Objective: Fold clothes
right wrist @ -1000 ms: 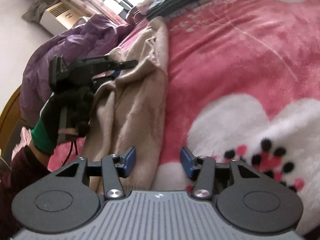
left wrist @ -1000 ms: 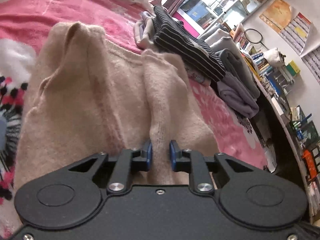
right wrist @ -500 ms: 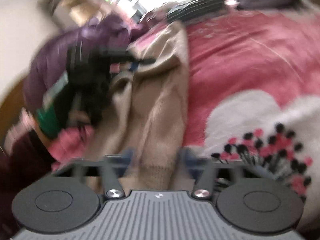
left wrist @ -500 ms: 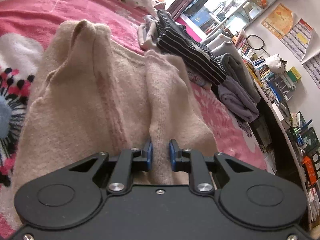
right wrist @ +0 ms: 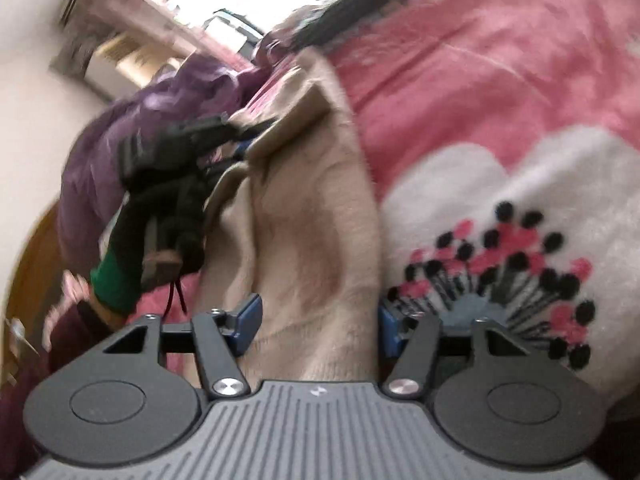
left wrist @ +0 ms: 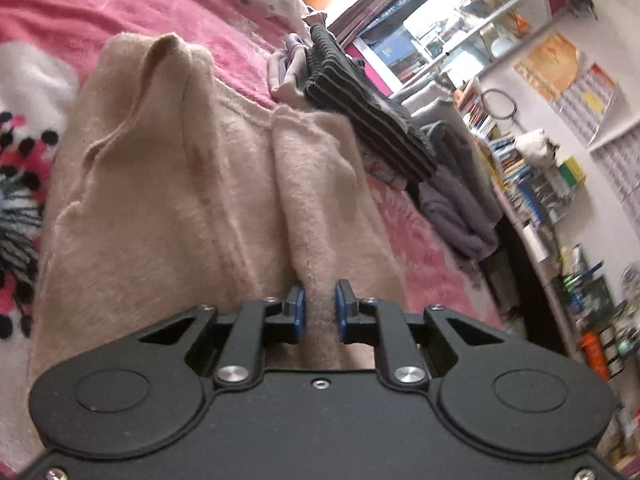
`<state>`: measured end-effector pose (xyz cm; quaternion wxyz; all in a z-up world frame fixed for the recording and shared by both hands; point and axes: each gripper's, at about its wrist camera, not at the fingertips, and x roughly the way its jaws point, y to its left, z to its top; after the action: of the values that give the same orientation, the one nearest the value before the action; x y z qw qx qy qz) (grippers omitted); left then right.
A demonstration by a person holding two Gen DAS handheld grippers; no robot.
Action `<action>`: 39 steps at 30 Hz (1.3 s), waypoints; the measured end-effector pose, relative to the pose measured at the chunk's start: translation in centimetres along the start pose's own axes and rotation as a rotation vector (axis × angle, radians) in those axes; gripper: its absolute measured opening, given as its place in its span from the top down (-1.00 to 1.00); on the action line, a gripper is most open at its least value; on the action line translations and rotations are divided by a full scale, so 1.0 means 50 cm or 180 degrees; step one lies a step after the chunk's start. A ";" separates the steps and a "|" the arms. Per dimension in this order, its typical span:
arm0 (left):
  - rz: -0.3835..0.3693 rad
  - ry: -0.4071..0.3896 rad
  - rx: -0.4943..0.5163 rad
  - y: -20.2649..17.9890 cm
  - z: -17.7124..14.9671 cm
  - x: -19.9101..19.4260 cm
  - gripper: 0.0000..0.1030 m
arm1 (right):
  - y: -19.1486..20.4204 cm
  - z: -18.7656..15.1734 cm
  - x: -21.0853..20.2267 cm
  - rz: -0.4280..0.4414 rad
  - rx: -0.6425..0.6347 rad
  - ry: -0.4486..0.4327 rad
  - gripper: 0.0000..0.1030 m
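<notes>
Holding a sweater (left wrist: 168, 216) fold on the bed (right wrist: 472, 80), your left claw (left wrist: 319, 307) pinches tight; your right claw (right wrist: 320, 320), wide open, has now swung astride the hem, ready to close.

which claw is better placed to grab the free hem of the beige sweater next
Right. The right claw is open, its pads straddling the beige sweater hem on the pink blanket, so it likely only needs to close. The left claw is already shut on a sweater fold.
</notes>
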<state>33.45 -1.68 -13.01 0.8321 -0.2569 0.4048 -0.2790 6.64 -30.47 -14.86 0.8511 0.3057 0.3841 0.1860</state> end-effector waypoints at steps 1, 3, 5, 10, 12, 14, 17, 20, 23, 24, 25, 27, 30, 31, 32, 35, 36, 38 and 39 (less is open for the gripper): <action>0.0043 -0.0007 0.0086 -0.007 0.000 -0.005 0.65 | 0.006 -0.001 0.002 -0.0027 -0.0081 0.0046 -0.14; 0.0120 -0.0076 0.0285 -0.028 -0.001 -0.032 0.55 | 0.006 -0.003 0.001 -0.0037 -0.0101 0.0115 -0.02; 0.0223 -0.0236 0.0516 -0.049 -0.003 -0.073 0.31 | -0.017 -0.004 -0.002 0.0029 0.0200 0.0041 -0.01; 0.0533 -0.0408 0.0711 -0.062 -0.051 -0.172 0.06 | -0.024 -0.004 -0.013 -0.0048 0.0343 -0.0064 0.20; 0.0702 -0.0442 0.0699 -0.057 -0.083 -0.203 0.06 | -0.004 -0.005 -0.031 -0.0272 0.0180 -0.0252 0.14; 0.0870 -0.0475 0.0686 -0.053 -0.115 -0.235 0.05 | 0.026 -0.006 -0.059 -0.0530 -0.0154 -0.0532 0.10; 0.0944 -0.0366 0.0712 -0.060 -0.183 -0.262 0.05 | 0.069 -0.007 -0.080 -0.0564 -0.0645 -0.0770 0.10; 0.0943 -0.0253 0.0681 -0.059 -0.222 -0.263 0.05 | 0.094 -0.015 -0.054 -0.0291 -0.0827 -0.0628 0.10; 0.0953 -0.0190 0.0719 -0.064 -0.246 -0.261 0.05 | 0.120 -0.029 -0.008 -0.0073 -0.0927 -0.0358 0.06; 0.0956 -0.0169 0.0731 -0.065 -0.253 -0.260 0.05 | 0.126 -0.035 0.008 -0.0097 -0.0975 -0.0312 0.06; 0.0959 -0.0148 0.0743 -0.067 -0.261 -0.259 0.05 | 0.131 -0.040 0.021 -0.0104 -0.1005 -0.0279 0.06; 0.0966 -0.0106 0.0768 -0.070 -0.277 -0.258 0.05 | 0.140 -0.042 0.030 -0.0055 -0.1058 -0.0258 0.07; 0.0944 -0.0112 0.0802 -0.071 -0.292 -0.260 0.05 | 0.156 -0.046 0.035 -0.0010 -0.1200 -0.0239 0.10; 0.0912 -0.0165 0.0810 -0.070 -0.290 -0.265 0.05 | 0.162 -0.053 0.026 -0.0085 -0.1306 -0.0246 0.10; 0.0881 -0.0218 0.0818 -0.068 -0.289 -0.269 0.06 | 0.164 -0.057 0.014 -0.0176 -0.1394 -0.0267 0.10; 0.0678 -0.0414 0.1001 -0.099 -0.279 -0.280 0.06 | 0.161 -0.059 -0.010 -0.0392 -0.1616 -0.0256 0.08; 0.0613 -0.0480 0.1077 -0.114 -0.276 -0.279 0.06 | 0.157 -0.058 -0.011 -0.0415 -0.1664 -0.0208 0.07; 0.0550 -0.0506 0.1234 -0.145 -0.270 -0.254 0.06 | 0.155 -0.067 -0.009 -0.0460 -0.1766 -0.0123 0.07; 0.0499 -0.0482 0.1336 -0.162 -0.269 -0.233 0.06 | 0.158 -0.076 -0.005 -0.0479 -0.1868 -0.0088 0.07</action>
<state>14.38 -2.29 -8.81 0.9144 -0.0662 0.2930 -0.2715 2.89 -23.30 -11.44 0.9196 0.0199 0.3240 0.2212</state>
